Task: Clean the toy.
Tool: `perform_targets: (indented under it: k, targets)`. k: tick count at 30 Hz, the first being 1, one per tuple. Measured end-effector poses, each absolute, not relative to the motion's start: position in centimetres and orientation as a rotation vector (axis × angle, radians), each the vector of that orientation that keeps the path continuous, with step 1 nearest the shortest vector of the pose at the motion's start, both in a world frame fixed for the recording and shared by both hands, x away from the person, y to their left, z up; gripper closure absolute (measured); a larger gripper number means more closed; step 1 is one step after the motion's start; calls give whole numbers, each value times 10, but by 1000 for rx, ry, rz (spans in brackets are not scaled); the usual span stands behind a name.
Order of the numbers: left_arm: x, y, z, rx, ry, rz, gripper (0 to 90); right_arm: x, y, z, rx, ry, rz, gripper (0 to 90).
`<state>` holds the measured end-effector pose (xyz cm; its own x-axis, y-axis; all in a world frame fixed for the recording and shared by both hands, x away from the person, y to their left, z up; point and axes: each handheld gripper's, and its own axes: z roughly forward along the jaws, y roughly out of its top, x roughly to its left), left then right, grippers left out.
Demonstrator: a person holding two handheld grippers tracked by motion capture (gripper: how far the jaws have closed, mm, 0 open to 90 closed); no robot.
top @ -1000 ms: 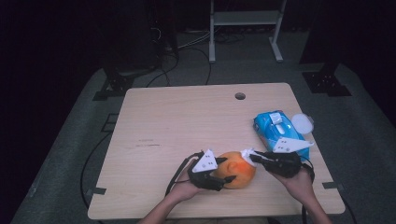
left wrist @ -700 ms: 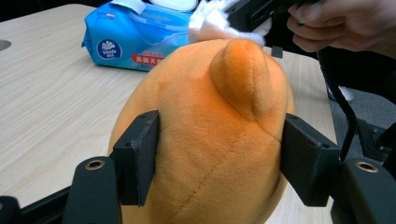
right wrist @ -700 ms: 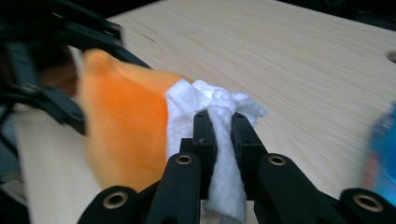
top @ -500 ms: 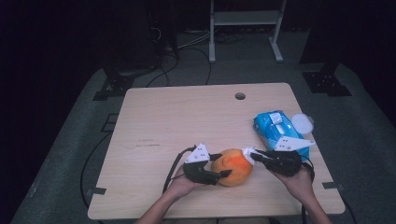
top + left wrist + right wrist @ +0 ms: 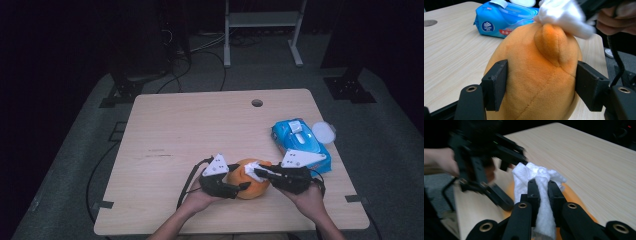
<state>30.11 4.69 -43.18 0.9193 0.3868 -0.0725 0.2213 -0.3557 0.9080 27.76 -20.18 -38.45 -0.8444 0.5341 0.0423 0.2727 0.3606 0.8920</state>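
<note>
An orange plush toy (image 5: 250, 184) lies near the table's front edge. My left gripper (image 5: 239, 187) comes at it from the left. In the left gripper view both pads (image 5: 496, 85) press into the plush toy (image 5: 536, 75); the jaws have just been opening a little, with the toy still between them. My right gripper (image 5: 257, 171) reaches in from the right, shut on a crumpled white wipe (image 5: 251, 166). In the right gripper view the wipe (image 5: 534, 173) is pinched between the jaws of that gripper (image 5: 543, 187) and rests on the top of the orange toy (image 5: 574, 195).
A blue pack of wipes (image 5: 300, 142) lies at the right side of the wooden table (image 5: 200, 130), with a round white lid (image 5: 322, 132) beside it. A small hole (image 5: 257, 103) sits near the far edge. Stand legs and cables are on the floor behind.
The right gripper has moved the white wipe a little leftward across the top of the plush toy. The left gripper stays around the toy, its jaws slightly wider.
</note>
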Motion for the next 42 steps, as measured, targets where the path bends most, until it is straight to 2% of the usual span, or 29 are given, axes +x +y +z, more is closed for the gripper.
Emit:
perform_targets:
  k: [7,10,14,17,18,20,22,24,26,28,32,35,40,42]
  targets:
    - [298,43,-432,1960,447,201,309,267,-176,-382,601,2378,1380,822]
    - [299,44,-432,1956,446,193,313,268,-179,-381,604,2368,1359,823]
    - [300,47,-433,1947,423,170,300,279,-203,-386,699,2317,1303,822]
    - [302,48,-432,1951,390,166,218,285,-214,-391,762,2327,1318,822]
    - [303,49,-430,1968,379,165,218,286,-217,-394,779,2328,1326,822]
    - [308,54,-431,1971,388,153,97,286,-221,-393,791,2330,1359,822]
    - [311,53,-435,1975,381,106,86,285,-218,-393,783,2340,1390,821]
    - [308,49,-437,2000,351,122,121,284,-211,-391,766,2350,1411,821]
    - [303,49,-432,1993,308,184,270,284,-205,-389,743,2344,1423,821]
    - [301,53,-421,1992,283,252,350,284,-203,-386,753,2315,1452,822]
    - [298,63,-407,1997,290,400,389,291,-203,-385,821,2263,1542,821]
    - [299,63,-411,2057,322,464,389,299,-198,-392,849,2277,1542,821]
    - [302,64,-419,2073,313,272,290,304,-197,-407,870,2359,1492,821]
    - [303,67,-418,2061,289,177,291,302,-201,-408,857,2379,1462,821]
